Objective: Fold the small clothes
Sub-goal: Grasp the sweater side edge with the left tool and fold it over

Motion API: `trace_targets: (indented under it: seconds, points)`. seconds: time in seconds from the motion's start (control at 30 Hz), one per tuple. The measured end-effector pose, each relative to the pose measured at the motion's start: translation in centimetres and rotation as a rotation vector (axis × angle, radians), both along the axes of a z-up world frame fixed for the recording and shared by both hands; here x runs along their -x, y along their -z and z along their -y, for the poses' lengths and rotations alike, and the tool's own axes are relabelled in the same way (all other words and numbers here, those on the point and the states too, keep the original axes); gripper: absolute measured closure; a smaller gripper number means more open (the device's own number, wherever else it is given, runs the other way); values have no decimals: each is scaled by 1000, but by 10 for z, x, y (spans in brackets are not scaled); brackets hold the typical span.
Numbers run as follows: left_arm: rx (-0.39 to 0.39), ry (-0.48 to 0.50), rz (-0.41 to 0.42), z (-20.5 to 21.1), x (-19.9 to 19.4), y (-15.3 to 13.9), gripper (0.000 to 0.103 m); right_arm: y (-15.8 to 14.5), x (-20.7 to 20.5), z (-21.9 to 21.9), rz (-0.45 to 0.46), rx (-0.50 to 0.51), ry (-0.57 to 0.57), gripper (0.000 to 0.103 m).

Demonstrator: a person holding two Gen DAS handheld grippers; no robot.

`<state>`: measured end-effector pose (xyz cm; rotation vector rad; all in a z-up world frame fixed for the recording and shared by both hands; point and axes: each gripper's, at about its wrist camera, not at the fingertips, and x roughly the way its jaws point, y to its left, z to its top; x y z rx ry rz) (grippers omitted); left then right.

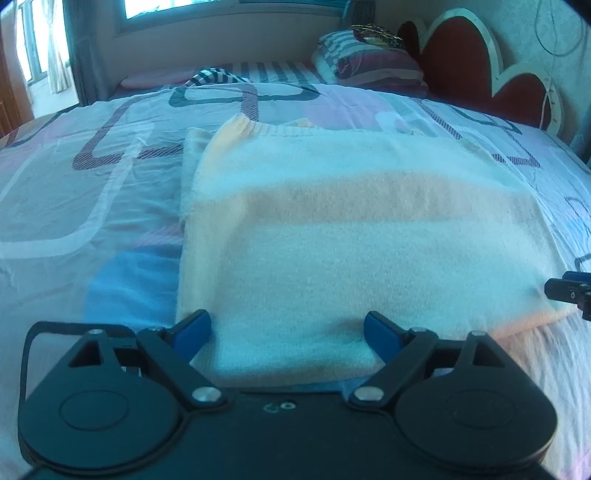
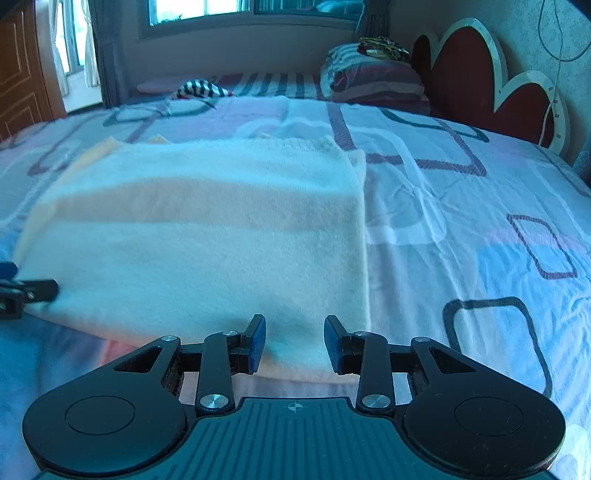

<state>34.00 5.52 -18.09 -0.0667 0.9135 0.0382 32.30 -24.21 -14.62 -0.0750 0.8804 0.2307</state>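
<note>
A cream knitted garment with a pale orange stripe [image 1: 351,229] lies flat on the bed, folded into a rectangle. It also shows in the right wrist view [image 2: 207,236]. My left gripper [image 1: 287,332] is open wide, its blue fingers either side of the garment's near left edge. My right gripper [image 2: 294,341] is open, its fingers at the garment's near right corner. Each gripper's tip shows at the edge of the other's view: the right gripper [image 1: 570,291] and the left gripper [image 2: 26,290].
The bed sheet [image 2: 461,229] has geometric patterns in grey, pink and blue. A striped cloth [image 2: 201,90] and a pile of folded bedding [image 2: 373,79] lie at the far end. A red headboard [image 2: 480,74] stands on the right, a window [image 2: 229,11] behind.
</note>
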Motion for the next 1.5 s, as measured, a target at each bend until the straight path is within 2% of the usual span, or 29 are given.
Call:
trace_targets:
  seconds: [0.2, 0.37, 0.47, 0.63, 0.7, 0.83, 1.07, 1.13, 1.23, 1.3, 1.33, 1.4, 1.47, 1.5]
  points:
    - [118, -109, -27, -6, 14, -12, 14, -14, -7, -8, 25, -90, -94, 65]
    - [276, -263, -75, -17, 35, -12, 14, -14, -10, -5, 25, -170, -151, 56]
    - [363, -338, -75, -19, 46, -8, 14, -14, -13, -3, 28, -197, -178, 56]
    - [472, -386, -36, -21, 49, 0, 11, -15, -18, -6, 26, -232, -219, 56]
    - [518, -400, -13, -23, 45, 4, 1, -16, -19, -13, 33, -223, -244, 55]
    - [583, -426, 68, -29, 34, 11, 1, -13, -25, -28, 41, -213, -268, 55]
    - [749, -477, 218, -51, 4, 27, 2, -6, -56, -56, 66, -186, -222, 55]
    - [756, -469, 239, -53, -6, 30, 13, -3, -67, -64, 79, -164, -208, 55]
    - [765, -464, 264, -56, -13, 33, 21, 0, -80, -73, 83, -165, -190, 55]
    - [773, -469, 268, -61, -15, 36, 38, 6, -84, -82, 83, -108, -182, 55]
    - [782, -475, 266, -64, -15, 39, 44, 12, -86, -85, 77, -89, -180, 55]
    - [791, -493, 254, -68, -16, 43, 68, 22, -87, -89, 58, -75, -184, 53]
    - [800, -515, 235, -73, -16, 46, 83, 28, -83, -94, 93, -30, -208, 51]
    - [802, -519, 226, -75, -17, 46, 85, 29, -81, -96, 103, -18, -212, 51]
